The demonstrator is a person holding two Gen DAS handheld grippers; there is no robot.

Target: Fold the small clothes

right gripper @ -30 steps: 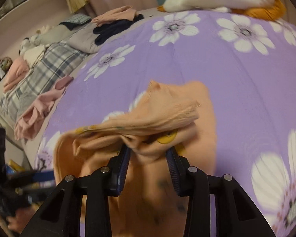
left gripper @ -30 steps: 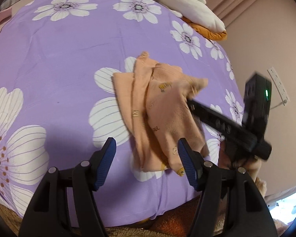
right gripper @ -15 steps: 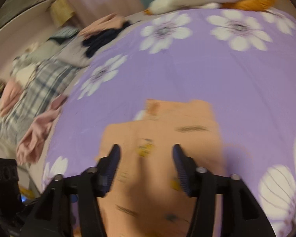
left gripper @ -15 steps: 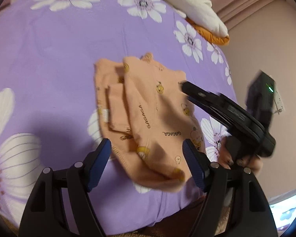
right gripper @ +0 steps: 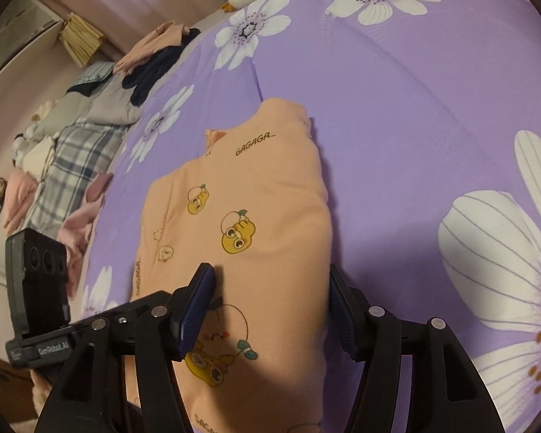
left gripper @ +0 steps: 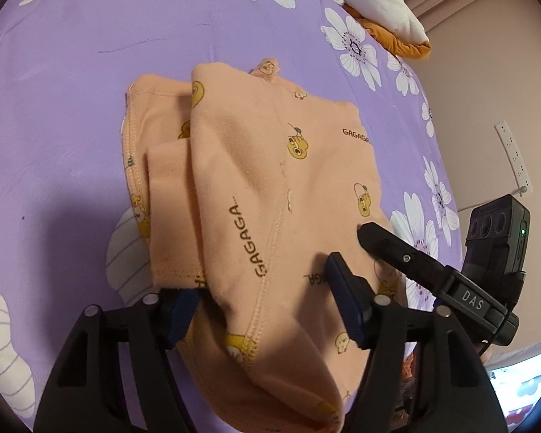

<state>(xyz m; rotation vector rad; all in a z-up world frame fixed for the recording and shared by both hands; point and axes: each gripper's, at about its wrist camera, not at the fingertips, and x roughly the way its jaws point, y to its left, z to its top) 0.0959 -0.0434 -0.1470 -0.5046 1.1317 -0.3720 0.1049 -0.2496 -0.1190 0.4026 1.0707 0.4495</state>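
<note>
My folded peach cotton garment with cartoon prints [left gripper: 270,180] lies on the purple flowered bedsheet [left gripper: 72,108] — my left tongs [left gripper: 259,306], just narrowing, and right tongs [right gripper: 270,306] both straddle its near edge, parted, unclamped.

Purple floral sheet [left gripper: 72,115] bare across left and upper frame in left wrist view: open passage. Folded peach garment [left gripper: 270,180] fills centre. Cream-orange plush [left gripper: 386,3] blocks upper right. In right wrist view, clothes pile [right gripper: 90,115] crowds left edge; sheet at right lies free.
</note>
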